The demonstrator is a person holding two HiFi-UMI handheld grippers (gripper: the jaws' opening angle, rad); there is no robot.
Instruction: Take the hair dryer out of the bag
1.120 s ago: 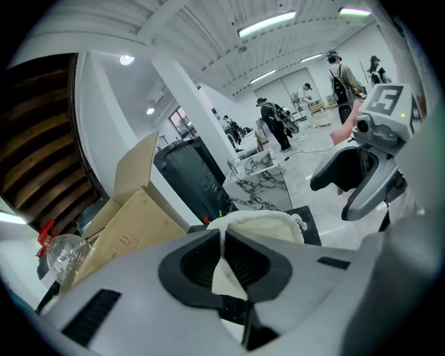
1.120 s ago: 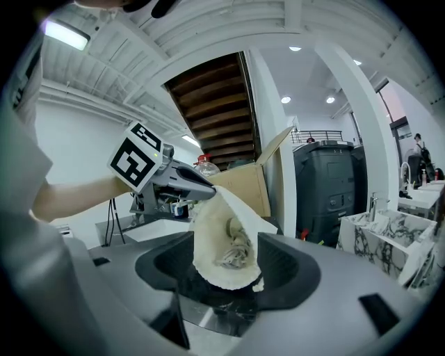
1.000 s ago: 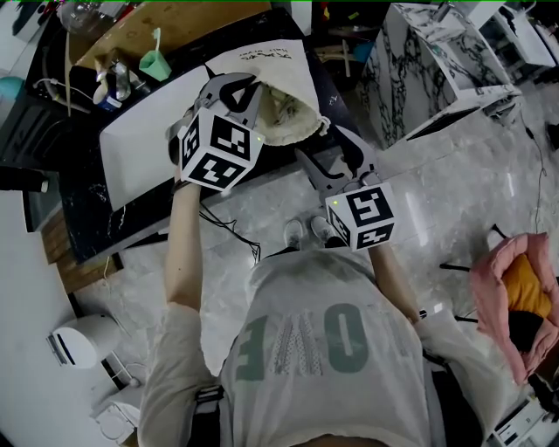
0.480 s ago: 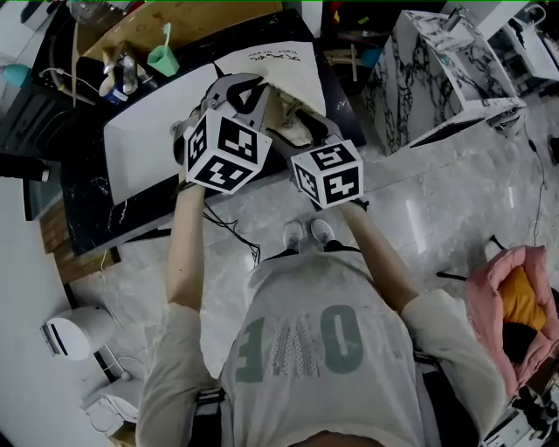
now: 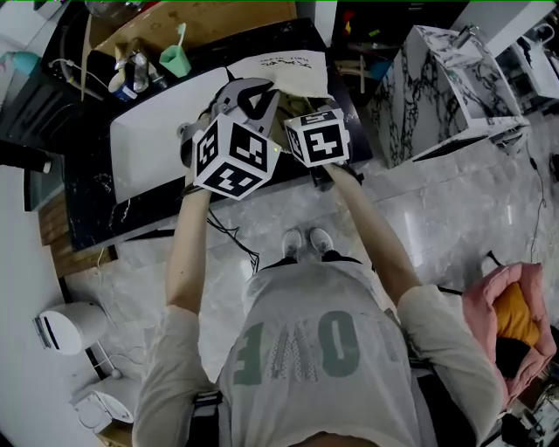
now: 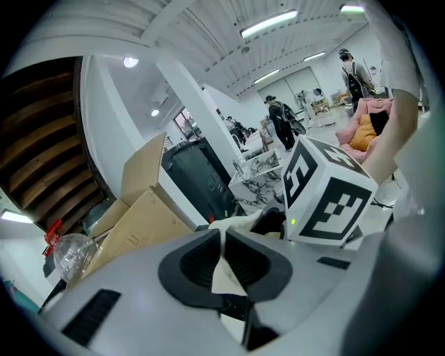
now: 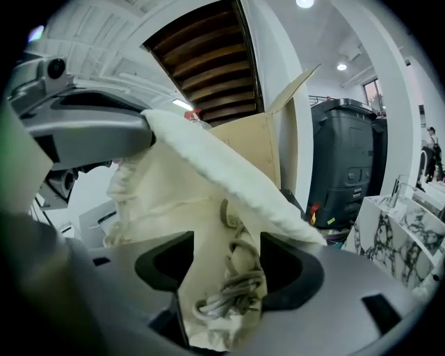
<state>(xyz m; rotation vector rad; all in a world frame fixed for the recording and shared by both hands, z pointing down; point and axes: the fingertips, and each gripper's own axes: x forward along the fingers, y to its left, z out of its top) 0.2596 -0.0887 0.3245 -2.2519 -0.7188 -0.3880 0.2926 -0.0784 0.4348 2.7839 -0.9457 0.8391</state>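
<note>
A cream cloth bag (image 5: 284,65) lies on a white board (image 5: 153,144) on the dark table. My left gripper (image 6: 224,261) is shut on the edge of the bag's mouth and holds it up; in the head view its jaws (image 5: 251,92) sit at the bag's near-left rim. My right gripper (image 7: 226,278) is at the bag's mouth, its marker cube (image 5: 316,137) beside the left one. Its jaws stand apart, with bag cloth and a coiled grey cord (image 7: 233,292) between them. The hair dryer's body is hidden.
A green cup (image 5: 177,59) and bottles (image 5: 135,74) stand at the table's far left by a cardboard box (image 5: 201,17). A marble-patterned cabinet (image 5: 437,79) is on the right. A pink bag (image 5: 502,319) and a white appliance (image 5: 65,325) sit on the floor.
My right gripper has swung from low on the right up and left to the bag's mouth, next to the left gripper. The left gripper has kept its hold on the bag's rim.
</note>
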